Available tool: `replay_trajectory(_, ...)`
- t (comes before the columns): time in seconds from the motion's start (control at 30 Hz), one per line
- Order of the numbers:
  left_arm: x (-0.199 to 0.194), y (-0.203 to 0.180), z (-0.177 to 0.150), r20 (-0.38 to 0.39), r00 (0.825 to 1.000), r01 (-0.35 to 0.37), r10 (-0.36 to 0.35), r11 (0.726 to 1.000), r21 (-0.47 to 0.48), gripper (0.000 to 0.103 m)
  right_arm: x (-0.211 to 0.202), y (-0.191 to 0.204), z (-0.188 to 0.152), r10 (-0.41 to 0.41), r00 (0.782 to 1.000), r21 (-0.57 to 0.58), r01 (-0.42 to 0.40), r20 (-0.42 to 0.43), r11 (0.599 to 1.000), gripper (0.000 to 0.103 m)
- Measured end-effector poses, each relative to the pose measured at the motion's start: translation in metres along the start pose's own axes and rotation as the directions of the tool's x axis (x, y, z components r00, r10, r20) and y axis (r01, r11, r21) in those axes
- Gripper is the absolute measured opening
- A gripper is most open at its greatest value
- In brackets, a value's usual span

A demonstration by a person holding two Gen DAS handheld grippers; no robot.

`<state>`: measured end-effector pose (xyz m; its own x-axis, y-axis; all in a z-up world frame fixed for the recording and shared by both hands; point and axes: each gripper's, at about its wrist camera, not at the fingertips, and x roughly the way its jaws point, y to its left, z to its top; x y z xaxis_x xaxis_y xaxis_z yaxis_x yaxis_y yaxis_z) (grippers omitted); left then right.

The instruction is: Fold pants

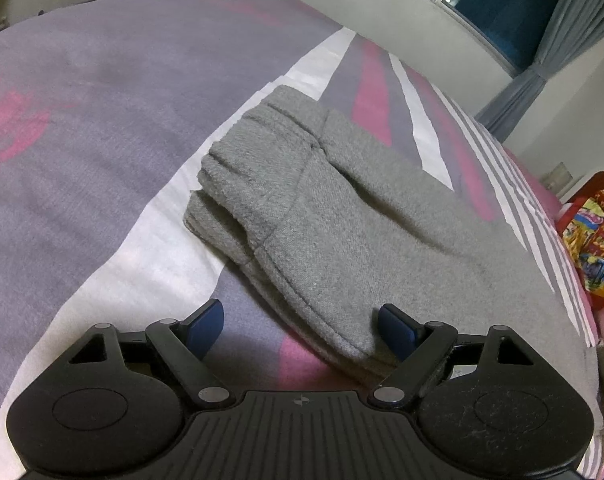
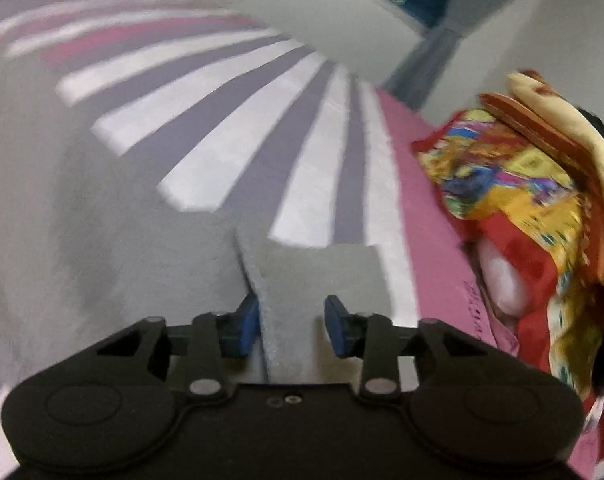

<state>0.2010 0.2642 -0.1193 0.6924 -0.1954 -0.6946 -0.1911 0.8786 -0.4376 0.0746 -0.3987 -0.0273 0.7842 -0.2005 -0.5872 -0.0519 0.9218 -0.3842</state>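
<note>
Grey knit pants lie folded in layers on the striped bedspread, running from the far centre toward the lower right. My left gripper is open just above the bed, its right blue pad beside the near edge of the pants, holding nothing. In the blurred right wrist view the pants fill the left and centre. My right gripper is open, with a raised flap of grey fabric standing between its blue pads and touching the left one.
The bedspread has purple, pink and white stripes. A colourful patterned bundle sits off the bed's right edge, also seen in the left wrist view. A wall and a curtained window are behind.
</note>
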Motion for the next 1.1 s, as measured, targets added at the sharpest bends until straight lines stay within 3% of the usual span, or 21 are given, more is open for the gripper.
replay_trajectory(0.07, 0.0, 0.001, -0.001, 0.003, 1.0, 0.003, -0.003, 1.0, 0.002, 0.084, -0.017, -0.041, -0.008, 0.0, 0.998, 0.228, -0.014, 0.061, 0.973, 0.004)
replay_trajectory(0.13, 0.0, 0.001, -0.001, 0.002, 1.0, 0.004, -0.004, 1.0, 0.003, 0.084, -0.034, -0.086, -0.028, -0.004, 0.993, 0.456, -0.052, 0.121, 0.888, 0.004)
replay_trajectory(0.17, 0.0, 0.001, -0.002, 0.001, 1.0, 0.005, -0.005, 1.0, 0.004, 0.084, -0.04, -0.105, -0.043, 0.0, 0.99, 0.556, -0.081, 0.144, 0.827, 0.004)
replay_trajectory(0.23, -0.001, 0.001, -0.001, -0.001, 1.0, 0.005, -0.005, 1.0, 0.005, 0.084, -0.047, -0.141, -0.082, 0.026, 0.979, 0.725, -0.168, 0.203, 0.667, 0.004)
replay_trajectory(0.3, -0.001, 0.001, -0.001, -0.003, 1.0, 0.002, -0.002, 1.0, 0.005, 0.084, -0.038, -0.158, -0.12, 0.064, 0.972, 0.806, -0.224, 0.227, 0.547, 0.004)
replay_trajectory(0.43, -0.001, -0.001, 0.001, -0.008, 1.0, -0.006, 0.006, 1.0, 0.005, 0.084, 0.0, -0.156, -0.171, 0.16, 0.974, 0.888, -0.214, 0.161, 0.406, 0.004)
replay_trajectory(0.53, 0.0, -0.003, 0.001, -0.008, 1.0, -0.009, 0.009, 1.0, 0.007, 0.084, 0.002, -0.156, -0.191, 0.162, 0.963, 0.925, -0.253, 0.213, 0.285, 0.004)
replay_trajectory(0.67, 0.001, -0.003, 0.001, -0.005, 1.0, -0.011, 0.011, 1.0, 0.007, 0.084, -0.009, -0.155, -0.193, 0.138, 0.958, 0.922, -0.282, 0.253, 0.265, 0.004)
replay_trajectory(0.73, 0.0, -0.003, 0.002, -0.005, 1.0, -0.013, 0.013, 1.0, 0.0, 0.084, -0.004, -0.15, -0.194, 0.14, 0.973, 0.924, -0.217, 0.181, 0.314, 0.004)
replay_trajectory(0.77, -0.003, -0.004, 0.004, 0.0, 1.0, -0.011, 0.011, 1.0, -0.014, 0.084, -0.003, -0.151, -0.199, 0.161, 0.973, 0.929, -0.208, 0.165, 0.307, 0.003)
replay_trajectory(0.87, -0.025, 0.006, 0.005, 0.108, 0.992, 0.082, -0.069, 0.99, -0.118, 0.084, -0.001, -0.153, -0.199, 0.175, 0.97, 0.936, -0.215, 0.171, 0.278, 0.008)
replay_trajectory(0.97, -0.035, 0.022, 0.005, 0.169, 0.976, 0.175, -0.138, 0.957, -0.231, 0.084, -0.002, -0.152, -0.194, 0.185, 0.968, 0.927, -0.222, 0.171, 0.302, 0.012)
replay_trajectory(1.0, -0.034, 0.024, 0.005, 0.166, 0.975, 0.185, -0.148, 0.953, -0.241, 0.075, -0.003, -0.151, -0.193, 0.185, 0.969, 0.925, -0.218, 0.166, 0.312, 0.013)
replay_trajectory(1.03, -0.033, 0.026, 0.005, 0.162, 0.975, 0.188, -0.151, 0.95, -0.248, 0.055, -0.003, -0.151, -0.192, 0.186, 0.969, 0.923, -0.218, 0.165, 0.317, 0.013)
replay_trajectory(1.1, -0.031, 0.03, 0.005, 0.169, 0.974, 0.19, -0.148, 0.943, -0.271, 0.052, -0.001, -0.15, -0.192, 0.186, 0.968, 0.925, -0.218, 0.165, 0.311, 0.013)
